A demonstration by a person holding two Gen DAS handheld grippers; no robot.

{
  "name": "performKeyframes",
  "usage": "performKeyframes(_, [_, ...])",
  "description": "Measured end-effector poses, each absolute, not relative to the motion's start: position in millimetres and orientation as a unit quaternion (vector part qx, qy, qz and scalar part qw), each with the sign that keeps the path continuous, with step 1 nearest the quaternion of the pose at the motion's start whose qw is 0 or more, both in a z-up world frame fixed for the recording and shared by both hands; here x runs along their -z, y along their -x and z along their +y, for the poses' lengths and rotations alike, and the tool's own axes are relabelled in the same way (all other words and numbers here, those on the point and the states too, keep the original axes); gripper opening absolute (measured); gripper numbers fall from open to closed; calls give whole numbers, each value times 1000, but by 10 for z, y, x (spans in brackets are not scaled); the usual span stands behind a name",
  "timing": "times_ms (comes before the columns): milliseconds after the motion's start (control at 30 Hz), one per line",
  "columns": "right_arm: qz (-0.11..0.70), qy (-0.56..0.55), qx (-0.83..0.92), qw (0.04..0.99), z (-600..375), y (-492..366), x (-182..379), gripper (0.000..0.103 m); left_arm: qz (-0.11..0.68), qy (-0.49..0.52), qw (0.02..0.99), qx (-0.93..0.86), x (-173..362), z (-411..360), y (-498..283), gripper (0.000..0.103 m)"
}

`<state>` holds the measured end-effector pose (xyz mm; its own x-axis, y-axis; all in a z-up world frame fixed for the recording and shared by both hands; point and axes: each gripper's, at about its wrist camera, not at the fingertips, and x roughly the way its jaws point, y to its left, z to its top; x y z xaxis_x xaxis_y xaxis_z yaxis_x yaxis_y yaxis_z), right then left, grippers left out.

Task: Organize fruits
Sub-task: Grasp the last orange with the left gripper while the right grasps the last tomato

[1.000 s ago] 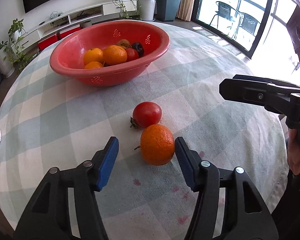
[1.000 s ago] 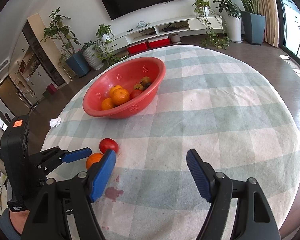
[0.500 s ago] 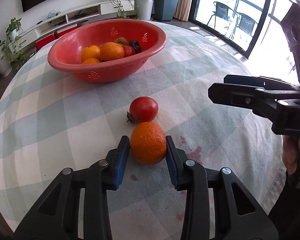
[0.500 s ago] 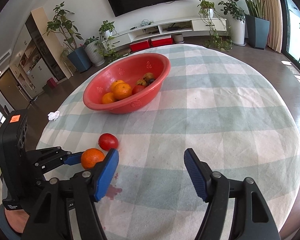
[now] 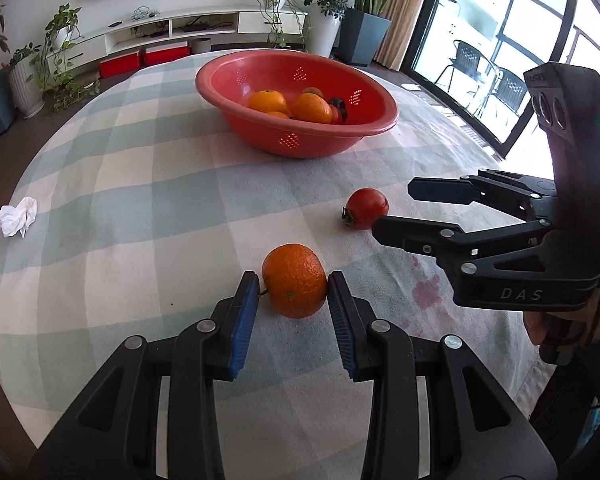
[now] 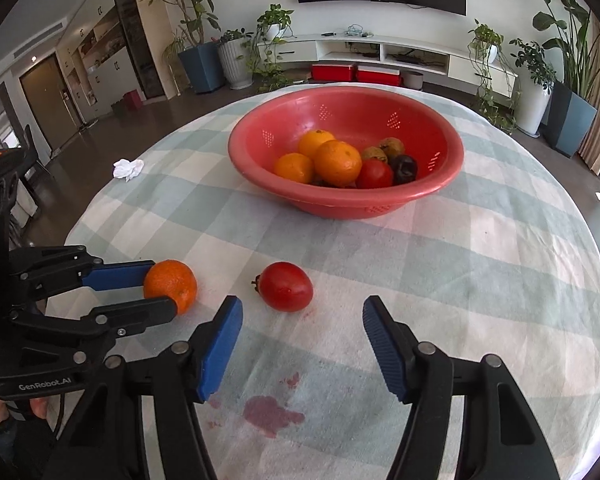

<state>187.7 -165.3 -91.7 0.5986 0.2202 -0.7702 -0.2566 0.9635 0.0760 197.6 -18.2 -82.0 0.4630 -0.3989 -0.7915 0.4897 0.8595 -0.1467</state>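
Observation:
My left gripper (image 5: 293,285) is shut on an orange (image 5: 294,280), held just above or on the checked tablecloth; the orange also shows in the right wrist view (image 6: 171,285) between the left gripper's fingertips (image 6: 162,288). A red tomato (image 6: 286,286) lies on the cloth just ahead of my right gripper (image 6: 302,312), which is open and empty. The tomato also shows in the left wrist view (image 5: 366,208), beside the right gripper (image 5: 396,210). A red basket (image 6: 440,192) (image 5: 292,142) farther back holds several oranges, a tomato and dark fruit.
A crumpled white tissue (image 5: 16,216) (image 6: 127,168) lies near the table's left edge. Red stains (image 6: 270,410) mark the cloth near me. The round table's edge (image 5: 4,240) drops off to the floor; plants and a TV shelf stand beyond.
My left gripper closed on the orange and carried it left, away from the tomato. My right gripper moved in toward the tomato, staying open.

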Motion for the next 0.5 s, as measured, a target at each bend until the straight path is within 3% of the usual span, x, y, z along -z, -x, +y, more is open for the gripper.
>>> performKeyframes(367, [442,38,-128,887,-1621,-1970,1055,65,453,-63,847,269,910,-330,-2040,36])
performKeyframes(500, [440,43,-139,886,-1577,-1980,1050,60,451,-72,848,268,924,-379,-2035,36])
